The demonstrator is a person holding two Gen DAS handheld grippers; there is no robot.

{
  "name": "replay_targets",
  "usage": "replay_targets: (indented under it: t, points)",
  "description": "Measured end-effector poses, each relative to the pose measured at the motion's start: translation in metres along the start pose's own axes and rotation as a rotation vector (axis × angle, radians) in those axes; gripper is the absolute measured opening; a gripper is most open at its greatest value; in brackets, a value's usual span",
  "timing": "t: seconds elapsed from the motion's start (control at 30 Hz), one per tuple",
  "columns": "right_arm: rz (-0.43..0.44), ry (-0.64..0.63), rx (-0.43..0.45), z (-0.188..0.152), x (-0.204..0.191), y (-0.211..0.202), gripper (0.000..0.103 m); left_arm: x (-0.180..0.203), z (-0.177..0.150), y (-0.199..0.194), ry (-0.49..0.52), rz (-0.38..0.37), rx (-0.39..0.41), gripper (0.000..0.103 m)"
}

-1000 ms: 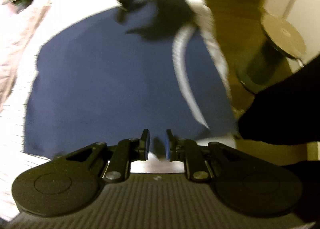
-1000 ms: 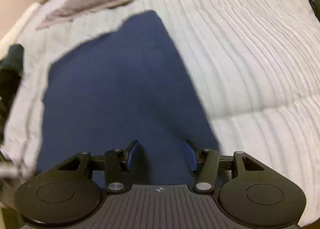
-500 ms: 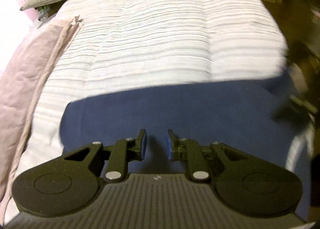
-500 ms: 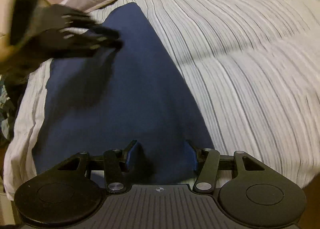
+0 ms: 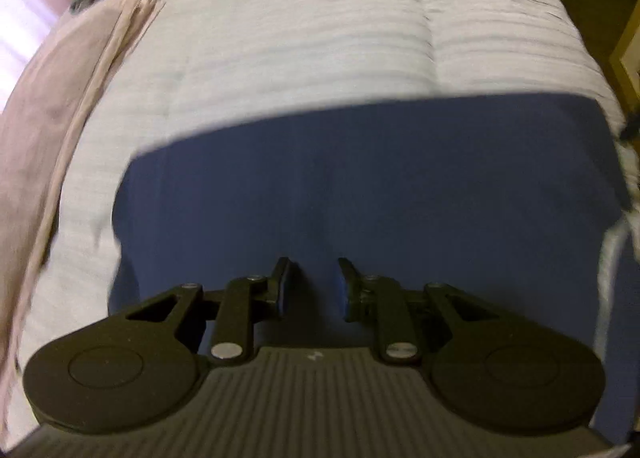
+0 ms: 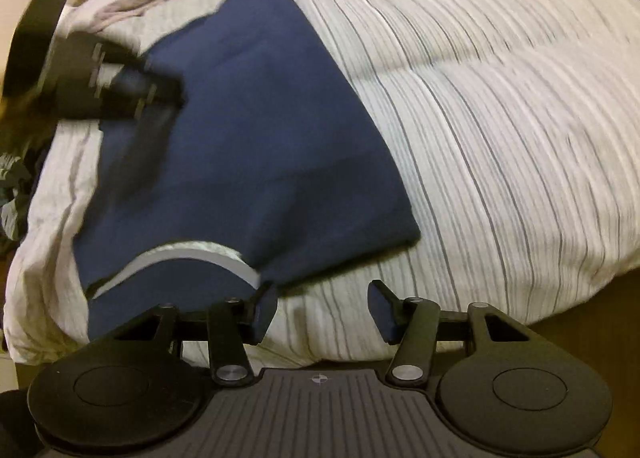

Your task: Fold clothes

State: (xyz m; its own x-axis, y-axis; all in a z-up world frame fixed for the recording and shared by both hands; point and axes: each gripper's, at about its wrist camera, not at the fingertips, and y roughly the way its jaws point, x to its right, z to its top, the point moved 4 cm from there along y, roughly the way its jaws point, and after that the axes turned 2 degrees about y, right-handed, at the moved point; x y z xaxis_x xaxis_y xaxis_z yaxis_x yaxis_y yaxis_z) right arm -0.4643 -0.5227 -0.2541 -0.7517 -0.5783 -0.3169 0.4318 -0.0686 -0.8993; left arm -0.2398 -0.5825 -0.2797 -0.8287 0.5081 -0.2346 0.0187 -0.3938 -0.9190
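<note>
A bed [image 6: 500, 106] with a striped white cover fills both views. A pink blanket [image 5: 48, 110] runs along the left edge of the left wrist view. The navy garment [image 6: 248, 146] lies flat on the bed, left of centre in the right wrist view, with a white curved band [image 6: 192, 254] at its near edge. The left claw [image 5: 310, 284] hovers over the navy garment [image 5: 360, 186], fingers parted, gripping nothing. The right claw [image 6: 320, 310], released wide, sits at the lower centre over the cover.

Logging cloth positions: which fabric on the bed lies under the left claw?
The navy garment, not the pink sheet off to the side; the left claw hovers open above it.
</note>
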Motion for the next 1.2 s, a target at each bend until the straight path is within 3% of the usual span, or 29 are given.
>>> replay_targets:
  t: [0.13,0.33,0.53,0.57,0.63,0.87,1.13,1.2]
  points:
    - [0.02,-0.042,0.004,0.006,-0.01,0.005,0.054,0.045,-0.052,-0.021,-0.035,-0.03,-0.084,0.019]
    - [0.014,-0.125,-0.042,0.001,-0.024,0.019,0.054,0.098,-0.123,-0.053,-0.155,0.033,-0.158,0.016]
    - [-0.029,-0.164,-0.071,-0.01,-0.046,0.012,0.054,0.119,-0.158,-0.082,-0.256,0.019,-0.173,0.017]
    - [-0.04,-0.166,-0.071,-0.01,-0.052,0.011,0.062,0.12,-0.162,-0.086,-0.279,0.01,-0.172,0.017]
    - [-0.063,-0.165,-0.054,-0.013,-0.066,0.002,0.082,0.12,-0.166,-0.097,-0.321,0.009,-0.155,0.018]
    - [-0.123,-0.177,-0.036,-0.028,-0.116,-0.021,0.083,0.119,-0.182,-0.14,-0.406,-0.001,-0.071,0.024]
    - [-0.245,-0.265,-0.077,-0.037,-0.157,-0.037,0.083,0.117,-0.189,-0.166,-0.319,-0.016,0.018,0.029]
    - [-0.26,-0.291,-0.086,-0.037,-0.163,-0.04,0.083,0.118,-0.19,-0.17,-0.3,-0.022,0.035,0.035]
